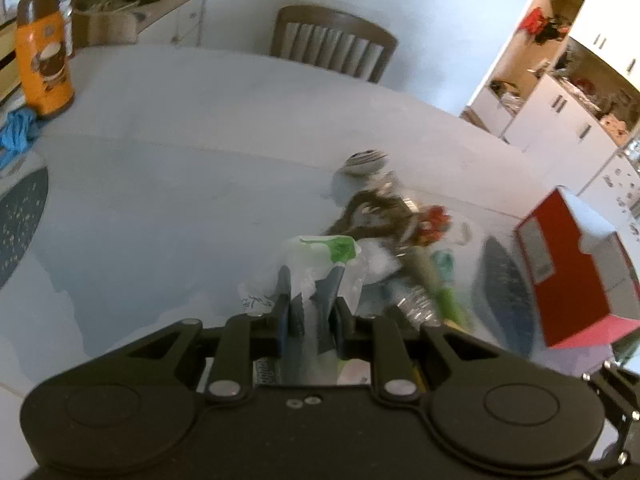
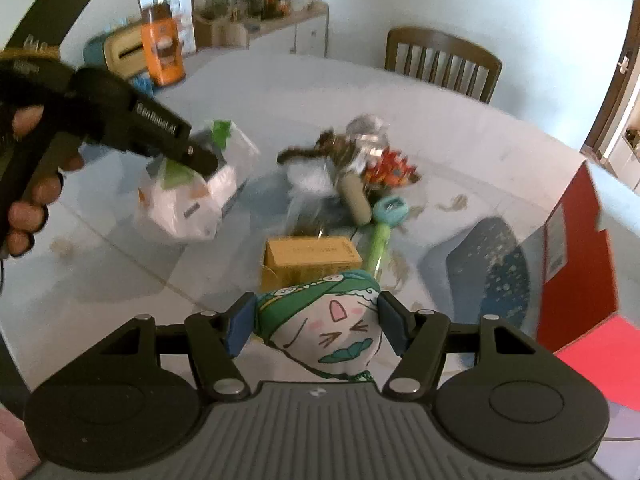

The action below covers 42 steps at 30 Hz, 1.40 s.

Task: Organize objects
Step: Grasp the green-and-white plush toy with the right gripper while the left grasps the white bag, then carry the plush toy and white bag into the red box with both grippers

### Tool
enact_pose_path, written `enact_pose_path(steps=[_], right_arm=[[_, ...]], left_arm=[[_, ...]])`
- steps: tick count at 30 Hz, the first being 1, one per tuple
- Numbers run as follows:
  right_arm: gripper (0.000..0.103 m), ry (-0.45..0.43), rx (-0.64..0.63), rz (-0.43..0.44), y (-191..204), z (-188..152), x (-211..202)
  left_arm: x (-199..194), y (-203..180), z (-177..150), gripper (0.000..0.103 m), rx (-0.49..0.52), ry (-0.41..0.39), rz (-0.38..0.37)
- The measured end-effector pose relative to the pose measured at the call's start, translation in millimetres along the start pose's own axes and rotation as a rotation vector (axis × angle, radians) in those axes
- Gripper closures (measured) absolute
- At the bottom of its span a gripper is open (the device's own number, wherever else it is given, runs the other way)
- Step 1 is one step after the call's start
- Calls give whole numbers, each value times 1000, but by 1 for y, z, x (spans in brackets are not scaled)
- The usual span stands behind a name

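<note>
My left gripper (image 1: 310,280) is shut on a clear plastic bag (image 1: 320,256) with a green patch and white contents. In the right wrist view that bag (image 2: 188,200) hangs above the table from the left gripper (image 2: 208,160), held by a hand. My right gripper (image 2: 316,320) is shut on a soft pouch (image 2: 332,328) printed with a squinting cartoon face and a green top. Beyond it lies a pile: a yellow box (image 2: 308,260), a green-handled brush (image 2: 380,232), an orange-red toy (image 2: 392,170), a shiny wrapped item (image 2: 366,128) and dark fluffy stuff (image 2: 308,152).
A red box (image 2: 576,248) stands open at the right beside a dark speckled mat (image 2: 500,276). An orange canister (image 1: 42,52), blue cloth (image 1: 18,128) and another mat (image 1: 20,216) sit at the left of the white table (image 1: 180,140). A wooden chair (image 1: 332,40) stands behind.
</note>
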State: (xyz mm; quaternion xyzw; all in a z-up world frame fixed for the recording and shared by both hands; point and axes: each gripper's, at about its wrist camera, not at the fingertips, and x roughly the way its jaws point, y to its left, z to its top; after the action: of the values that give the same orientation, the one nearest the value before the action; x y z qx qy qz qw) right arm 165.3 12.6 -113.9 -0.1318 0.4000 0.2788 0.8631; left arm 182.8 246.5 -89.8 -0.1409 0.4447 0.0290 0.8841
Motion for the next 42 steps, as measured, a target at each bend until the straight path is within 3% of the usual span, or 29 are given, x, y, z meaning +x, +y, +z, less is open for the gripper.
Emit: enact_pose_path(steps=[9, 20, 42], right_arm=[[38, -123, 95, 30, -42, 12, -62], [38, -194, 117, -4, -126, 17, -117], [38, -216, 178, -184, -304, -7, -127]], left_arm=[[-30, -47, 4, 83, 52, -15, -53], [-40, -149, 6, 83, 145, -8, -113], [14, -352, 50, 83, 396, -11, -151]])
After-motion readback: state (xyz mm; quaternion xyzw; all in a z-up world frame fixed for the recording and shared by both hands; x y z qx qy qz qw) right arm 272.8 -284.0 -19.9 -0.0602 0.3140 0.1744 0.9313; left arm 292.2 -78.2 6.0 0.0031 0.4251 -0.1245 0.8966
